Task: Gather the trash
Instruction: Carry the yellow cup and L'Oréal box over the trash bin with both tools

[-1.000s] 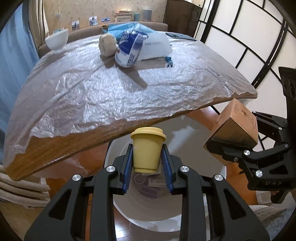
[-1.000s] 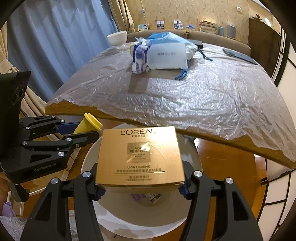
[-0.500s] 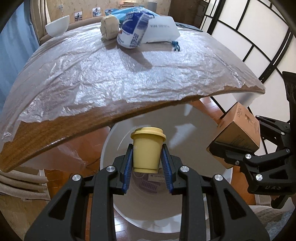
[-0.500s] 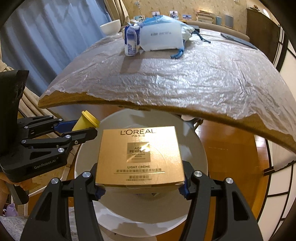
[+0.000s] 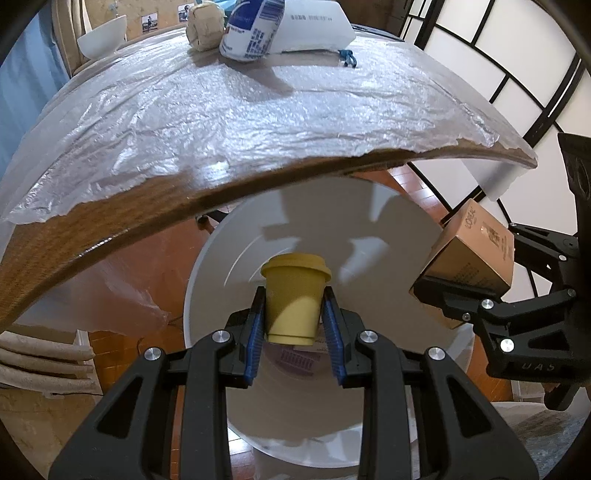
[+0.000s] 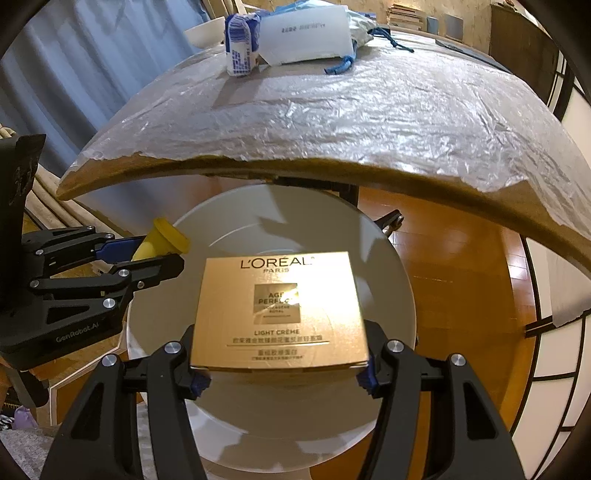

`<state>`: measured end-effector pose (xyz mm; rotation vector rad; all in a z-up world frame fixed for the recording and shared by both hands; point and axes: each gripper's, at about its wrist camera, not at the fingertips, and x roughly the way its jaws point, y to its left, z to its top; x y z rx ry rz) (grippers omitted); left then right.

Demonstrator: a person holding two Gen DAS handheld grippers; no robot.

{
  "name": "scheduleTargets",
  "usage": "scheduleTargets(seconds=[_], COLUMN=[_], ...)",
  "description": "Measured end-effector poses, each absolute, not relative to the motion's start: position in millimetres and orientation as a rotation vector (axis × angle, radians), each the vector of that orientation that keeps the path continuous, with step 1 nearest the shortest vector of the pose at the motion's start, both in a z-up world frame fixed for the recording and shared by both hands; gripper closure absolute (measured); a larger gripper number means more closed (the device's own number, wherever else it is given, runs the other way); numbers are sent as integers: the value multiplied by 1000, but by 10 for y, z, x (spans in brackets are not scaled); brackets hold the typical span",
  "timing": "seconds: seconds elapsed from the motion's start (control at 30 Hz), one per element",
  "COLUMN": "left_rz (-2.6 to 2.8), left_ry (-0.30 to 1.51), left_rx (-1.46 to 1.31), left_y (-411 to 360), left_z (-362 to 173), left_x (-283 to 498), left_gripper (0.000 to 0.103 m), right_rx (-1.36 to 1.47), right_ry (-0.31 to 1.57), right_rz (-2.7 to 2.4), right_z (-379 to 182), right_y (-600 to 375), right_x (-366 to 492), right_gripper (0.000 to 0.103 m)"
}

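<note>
My left gripper (image 5: pixel 294 332) is shut on a small yellow lidded cup (image 5: pixel 294 297) and holds it upright over the mouth of a white round bin (image 5: pixel 221 277). My right gripper (image 6: pixel 280 369) is shut on a gold L'Oreal box (image 6: pixel 279 314) and holds it flat above the same bin (image 6: pixel 388 295). Each gripper shows in the other's view: the box (image 5: pixel 476 254) at the right, the cup (image 6: pixel 162 240) at the left. A blue-and-white milk carton (image 5: pixel 255 26) and a crumpled paper ball (image 5: pixel 205 24) lie on the far part of the table.
The wooden table (image 5: pixel 110 229), covered in clear plastic film, overhangs the bin's far side. On it stand a white bowl (image 5: pixel 101 37) and a white pouch (image 6: pixel 306 33) with a blue drawstring. Sliding screen panels (image 5: pixel 517 74) stand at the right, curtains (image 6: pixel 74 74) at the left.
Both grippers have dropped lower and closer over the bin, so the table edge now sits higher in both views. The cup and the box stay gripped.
</note>
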<state>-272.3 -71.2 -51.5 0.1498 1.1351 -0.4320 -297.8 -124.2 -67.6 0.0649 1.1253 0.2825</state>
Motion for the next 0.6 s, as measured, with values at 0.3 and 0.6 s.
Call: scheduleTargets(seconds=[0.3, 0.6], left_rz=[-431, -430], left_ry=[1153, 1177], left_rx=[164, 174], left_y=[-784, -855], left_z=[-659, -847], left_x=[-2678, -2648], left_gripper=[71, 71], right_rx=[59, 49], right_ry=[1142, 1174], right_rz=[274, 264], right_z=[-817, -961], right_y=[-1170, -1096], right_x=[-2953, -2919], right_gripper=[44, 44])
